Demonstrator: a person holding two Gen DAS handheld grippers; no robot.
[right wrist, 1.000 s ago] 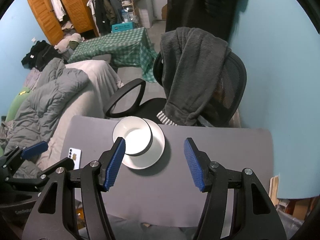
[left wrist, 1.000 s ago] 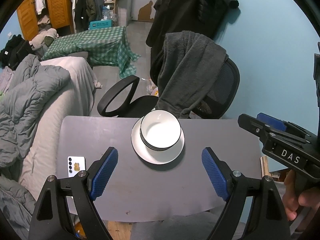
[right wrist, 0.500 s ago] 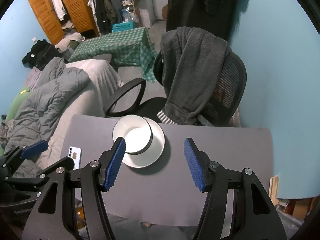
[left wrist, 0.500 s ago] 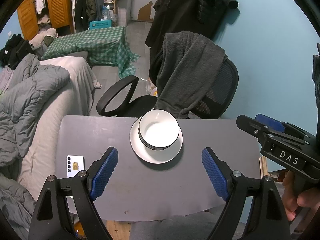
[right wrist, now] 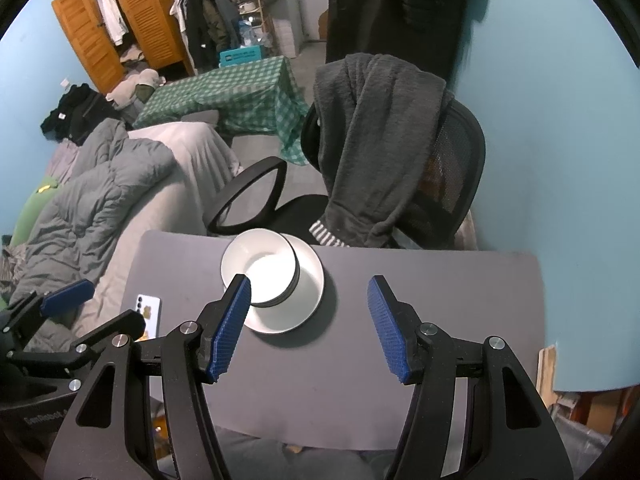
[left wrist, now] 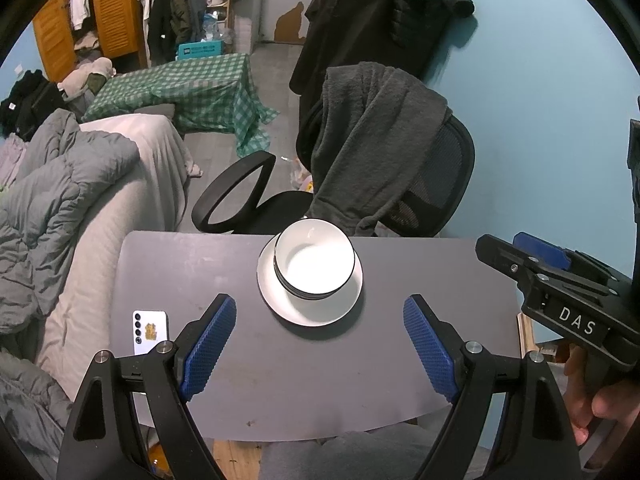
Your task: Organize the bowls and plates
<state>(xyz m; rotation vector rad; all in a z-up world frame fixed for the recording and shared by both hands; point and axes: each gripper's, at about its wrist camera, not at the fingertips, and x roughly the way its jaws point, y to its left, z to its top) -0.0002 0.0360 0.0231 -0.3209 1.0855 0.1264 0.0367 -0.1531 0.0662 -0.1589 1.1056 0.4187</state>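
bowls: white with a dark rim, looks like more than one nested together, sitting on the plate and shoved toward its far-left edge rather than centred
plate: white, flat on the table, just past the middle toward the far edge, so the stack already looks tidy and I'd guess the job is about done
table: grey top, stack is the main thing on it
phone: white, lying flat well left of the plate, near the table's left edge
left gripper: blue pads spread wide with nothing between them, hovering above the near side of the table; plate lies straight ahead, pretty much on its centre line
right gripper: also spread and carrying nothing; plate is ahead and off to its left, its left pad overlaps the bowls' near rim in that view, but I'd call that lineup, not contact
key relation: both tools sit well back from the plate, the left one squared up on it, the right one offset, so the left seems better placed if anything needs a nudge
long axis: none really, plate and bowls are round, so approach angle shouldn't matter
chair: black office chair with a grey sweater over it, right behind the plate beyond the table's far edge
risk: bowls off-centre on the plate, so lifting by the rim could tip things
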